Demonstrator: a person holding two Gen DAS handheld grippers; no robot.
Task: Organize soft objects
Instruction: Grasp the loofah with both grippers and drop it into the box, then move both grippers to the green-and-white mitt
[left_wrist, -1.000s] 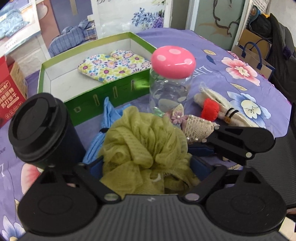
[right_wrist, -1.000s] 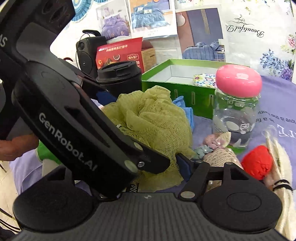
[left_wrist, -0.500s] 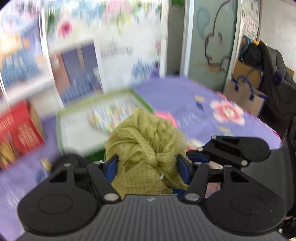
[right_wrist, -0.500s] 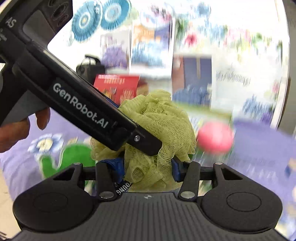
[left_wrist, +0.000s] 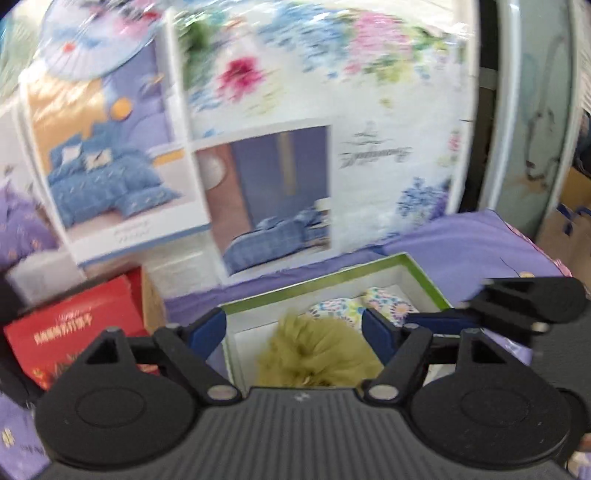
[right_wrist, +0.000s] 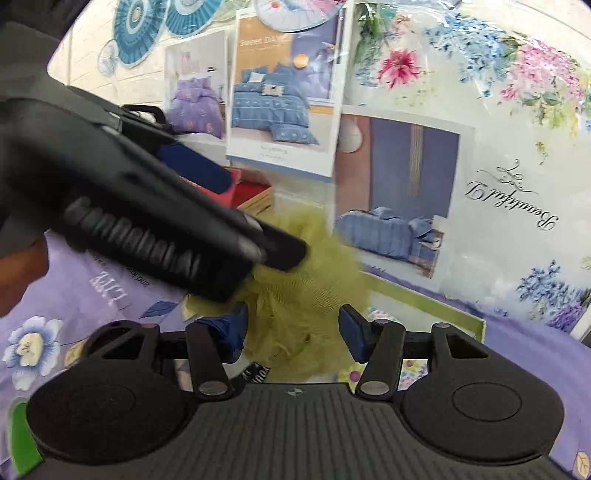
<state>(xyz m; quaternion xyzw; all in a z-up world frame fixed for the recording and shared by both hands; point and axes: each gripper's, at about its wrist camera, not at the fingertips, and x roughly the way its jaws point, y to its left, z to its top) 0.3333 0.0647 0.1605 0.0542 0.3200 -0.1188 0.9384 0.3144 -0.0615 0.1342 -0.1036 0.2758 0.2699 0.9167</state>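
The green mesh pouf (left_wrist: 319, 354) is seen low between the fingers of the left gripper (left_wrist: 295, 328), above the white floor of the green-rimmed box (left_wrist: 424, 275) that stands on the purple flowered desk (right_wrist: 66, 295). The jaws of the left gripper have just been opening; its blue pads stand clear of the mesh on both sides, so the pouf is judged released for a drop into the box. Whether it has already landed cannot be told, since it is blurred. In the right wrist view the same pouf fills the gap of the right gripper (right_wrist: 291, 330); these jaws have also just been opening, and the left pad is met by the mesh while a gap is seen at the right pad, so no firm hold is judged there and this gripper is taken as slack. A two-handed carry is thought to have been chosen because the pouf is bulky and springy and would slip from a single pinch. A flowered cloth (left_wrist: 380, 301) already lies in the box, beside where the pouf is being let down. A red carton (left_wrist: 70, 332) stands left of the box.
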